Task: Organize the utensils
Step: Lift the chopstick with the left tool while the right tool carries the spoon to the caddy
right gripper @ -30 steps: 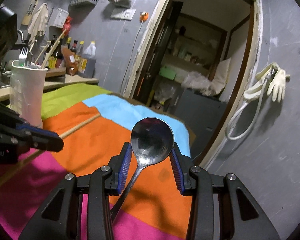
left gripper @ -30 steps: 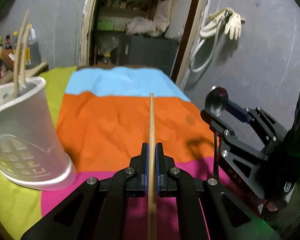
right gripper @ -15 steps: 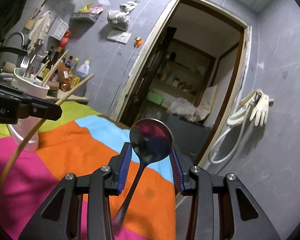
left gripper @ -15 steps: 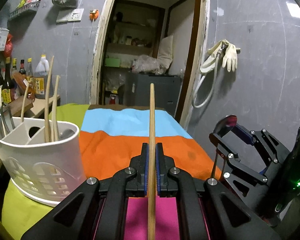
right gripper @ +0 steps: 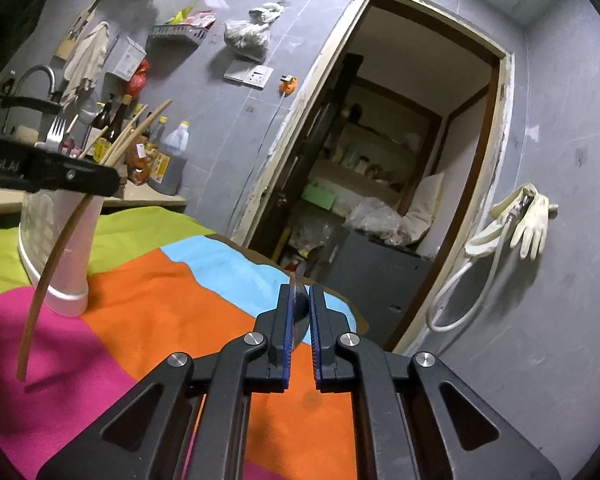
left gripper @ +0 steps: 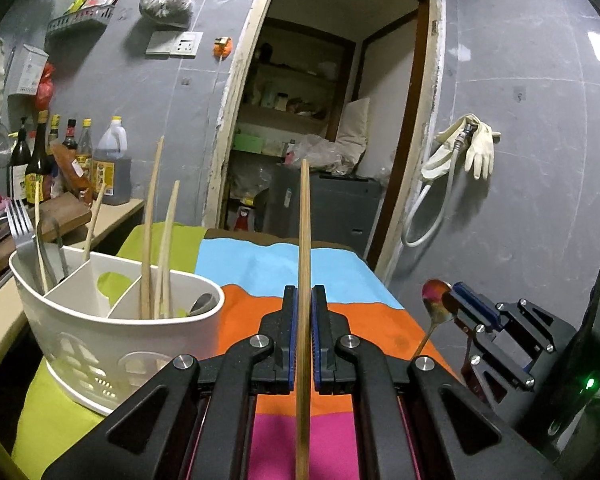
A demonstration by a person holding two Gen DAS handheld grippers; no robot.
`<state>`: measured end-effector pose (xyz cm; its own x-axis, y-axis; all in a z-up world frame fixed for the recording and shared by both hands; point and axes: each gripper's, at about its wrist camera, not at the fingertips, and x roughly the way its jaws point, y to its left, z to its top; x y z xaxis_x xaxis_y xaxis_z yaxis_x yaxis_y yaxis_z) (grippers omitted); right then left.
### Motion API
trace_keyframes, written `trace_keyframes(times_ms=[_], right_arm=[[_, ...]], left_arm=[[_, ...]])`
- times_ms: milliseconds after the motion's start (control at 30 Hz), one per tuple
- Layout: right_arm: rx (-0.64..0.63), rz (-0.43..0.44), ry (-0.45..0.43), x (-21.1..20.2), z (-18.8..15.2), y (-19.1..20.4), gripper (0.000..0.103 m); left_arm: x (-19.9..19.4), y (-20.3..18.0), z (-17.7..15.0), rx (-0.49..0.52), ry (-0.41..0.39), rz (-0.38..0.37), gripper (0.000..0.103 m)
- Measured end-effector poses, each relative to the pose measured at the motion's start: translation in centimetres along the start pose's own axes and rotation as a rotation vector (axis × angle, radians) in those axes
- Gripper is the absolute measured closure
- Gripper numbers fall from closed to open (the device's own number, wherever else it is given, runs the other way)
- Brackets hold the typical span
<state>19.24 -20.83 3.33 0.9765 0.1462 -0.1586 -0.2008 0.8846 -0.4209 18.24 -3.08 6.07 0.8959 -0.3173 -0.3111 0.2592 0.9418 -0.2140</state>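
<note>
My left gripper [left gripper: 304, 296] is shut on a wooden chopstick [left gripper: 303, 248] and holds it upright above the striped cloth. The white utensil caddy [left gripper: 100, 344] stands just to its left, with a fork [left gripper: 20, 224] and several chopsticks [left gripper: 150, 240] in its compartments. My right gripper [right gripper: 299, 300] is shut on a metal spoon [right gripper: 296, 304], seen edge-on between the pads. The spoon also shows in the left wrist view [left gripper: 434, 300], to the right of the chopstick. In the right wrist view the caddy [right gripper: 56, 248] stands far left, behind the left gripper's finger [right gripper: 72, 176].
A striped cloth [left gripper: 260, 268] covers the table. Bottles [left gripper: 32, 160] and a cutting board stand on the counter at the left. An open doorway [left gripper: 320, 140] lies behind the table. Rubber gloves [left gripper: 468, 148] hang on the right wall.
Both grippers have risen and tilted up. The chopstick has lifted off the cloth to upright beside the caddy. The spoon has turned from face-on to edge-on between the right pads.
</note>
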Motion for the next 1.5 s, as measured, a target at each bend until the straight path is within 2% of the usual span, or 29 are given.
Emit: trace_keyframes(times_ms=[200,500,800,1133,1500], right_arm=[[0.057,0.023,0.024,0.0,-0.2,-1.2,0.097],[-0.079,-0.108,-0.038,-1.0,0.0,0.8,0.102],[-0.122,-0.128,-0.097,-1.5,1.3,1.5,0.102],[-0.144,-0.118,-0.181,-1.9,4.5,2.9,0.102],[-0.151,-0.093,-0.321,-2.0,10.2,5.2,0.102]], left_arm=[[-0.3,-0.1,-0.2,0.002,-0.002,-0.011,0.099],[-0.6,-0.1,0.0,-0.004,-0.016,-0.012,0.099],[-1.8,1.0,0.6,-0.026,-0.058,-0.004,0.099],[-3.3,2.9,2.2,-0.03,-0.111,0.02,0.099],[-6.0,7.4,6.5,-0.023,-0.229,0.08,0.099]])
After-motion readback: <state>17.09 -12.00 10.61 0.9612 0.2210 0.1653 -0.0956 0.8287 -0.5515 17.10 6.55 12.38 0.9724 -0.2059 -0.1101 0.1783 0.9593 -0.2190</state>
